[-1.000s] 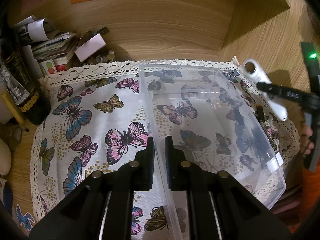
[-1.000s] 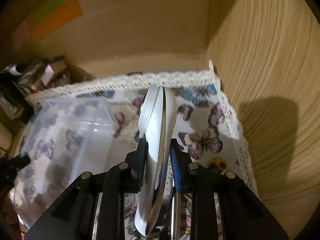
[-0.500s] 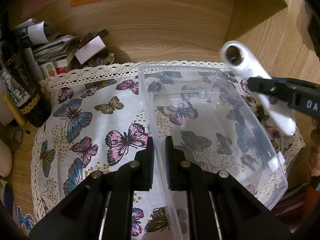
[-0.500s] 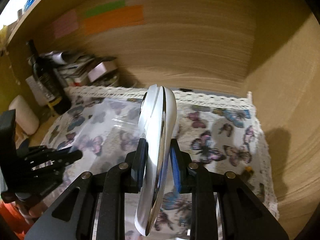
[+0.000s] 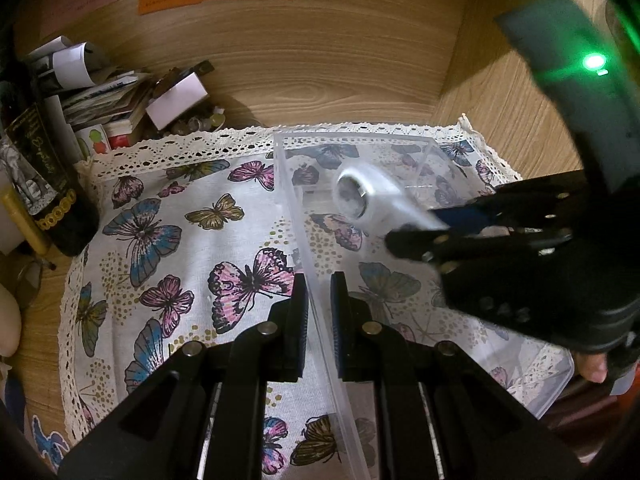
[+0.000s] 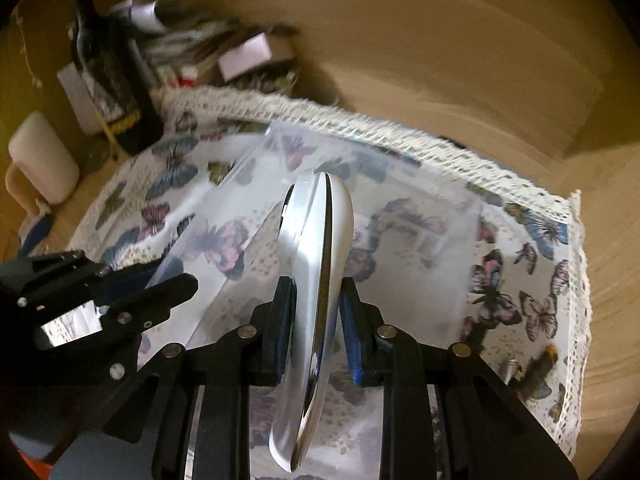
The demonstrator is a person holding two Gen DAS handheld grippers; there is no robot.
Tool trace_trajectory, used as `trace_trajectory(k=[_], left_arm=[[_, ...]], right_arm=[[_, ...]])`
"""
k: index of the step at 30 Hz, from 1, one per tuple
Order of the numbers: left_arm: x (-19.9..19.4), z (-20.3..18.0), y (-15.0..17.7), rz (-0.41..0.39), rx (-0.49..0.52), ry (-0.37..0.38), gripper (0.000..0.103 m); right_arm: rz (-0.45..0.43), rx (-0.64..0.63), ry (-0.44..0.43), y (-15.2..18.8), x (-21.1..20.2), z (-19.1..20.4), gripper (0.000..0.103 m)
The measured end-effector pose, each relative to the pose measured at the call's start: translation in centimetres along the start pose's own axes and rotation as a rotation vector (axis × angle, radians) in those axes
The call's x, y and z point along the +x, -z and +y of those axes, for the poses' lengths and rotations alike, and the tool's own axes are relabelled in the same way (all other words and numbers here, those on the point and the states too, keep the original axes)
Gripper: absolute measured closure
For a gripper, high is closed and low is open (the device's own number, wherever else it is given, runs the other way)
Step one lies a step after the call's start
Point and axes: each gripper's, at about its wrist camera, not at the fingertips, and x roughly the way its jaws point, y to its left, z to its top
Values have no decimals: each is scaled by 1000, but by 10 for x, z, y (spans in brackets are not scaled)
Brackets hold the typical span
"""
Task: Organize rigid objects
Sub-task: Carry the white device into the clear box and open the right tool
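The left claw (image 5: 319,312) is clamped on the near wall of the clear plastic bin (image 5: 400,148), which sits on the butterfly cloth (image 5: 168,240). The right claw (image 6: 316,320) grips a white-and-silver handheld device (image 6: 316,264), held over the bin, nose toward 12 o'clock.

Both fisheye views look steeply down from close above: the left along the clear plastic box (image 5: 420,240) wall, the right from the opposite side; both share the butterfly-print cloth (image 5: 168,240).
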Motion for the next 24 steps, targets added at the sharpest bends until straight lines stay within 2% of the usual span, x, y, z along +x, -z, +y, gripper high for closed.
trace_trajectory(k=[10, 17, 24], left_arm=[[0, 0, 0, 3, -8, 4, 92], [1, -2, 0, 4, -5, -4, 93], [0, -3, 0, 6, 1, -13, 92]], right_arm=[[138, -46, -36, 0, 26, 9, 82], [60, -37, -15, 3, 6, 3, 82], [-54, 47, 21, 14, -31, -19, 80]])
